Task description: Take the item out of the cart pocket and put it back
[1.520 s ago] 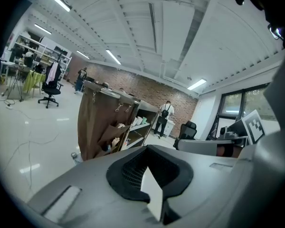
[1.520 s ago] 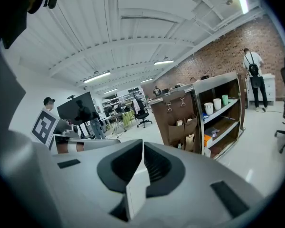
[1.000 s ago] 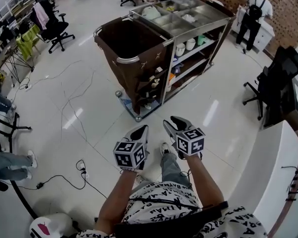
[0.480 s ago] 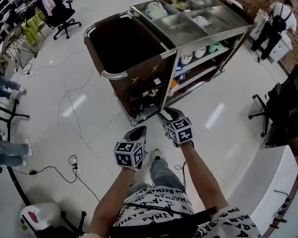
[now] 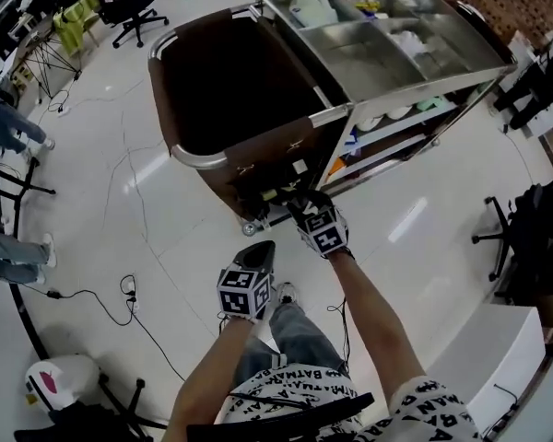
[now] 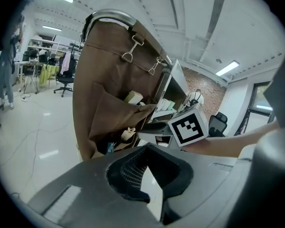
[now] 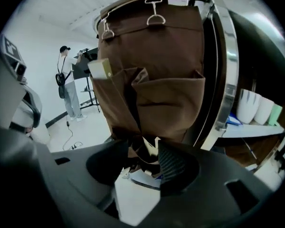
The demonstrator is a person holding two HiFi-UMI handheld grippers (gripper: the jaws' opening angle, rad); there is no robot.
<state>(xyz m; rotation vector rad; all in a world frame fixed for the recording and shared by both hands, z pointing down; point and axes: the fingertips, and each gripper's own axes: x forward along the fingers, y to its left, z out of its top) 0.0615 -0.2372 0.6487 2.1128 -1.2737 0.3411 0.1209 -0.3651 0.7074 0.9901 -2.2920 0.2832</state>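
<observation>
The cart stood on the floor with its brown bag hung on the near end. Pockets were sewn on the bag's outer face. The right hand-held gripper reached to the lower pocket, its jaws opening wide and pressing on nothing. The left hand-held gripper hung back, well apart from the cart, jaw tips together and empty. A pale box stuck up out of an upper pocket. The crumpled pale item sat in the lower pocket, framed between the right jaws.
</observation>
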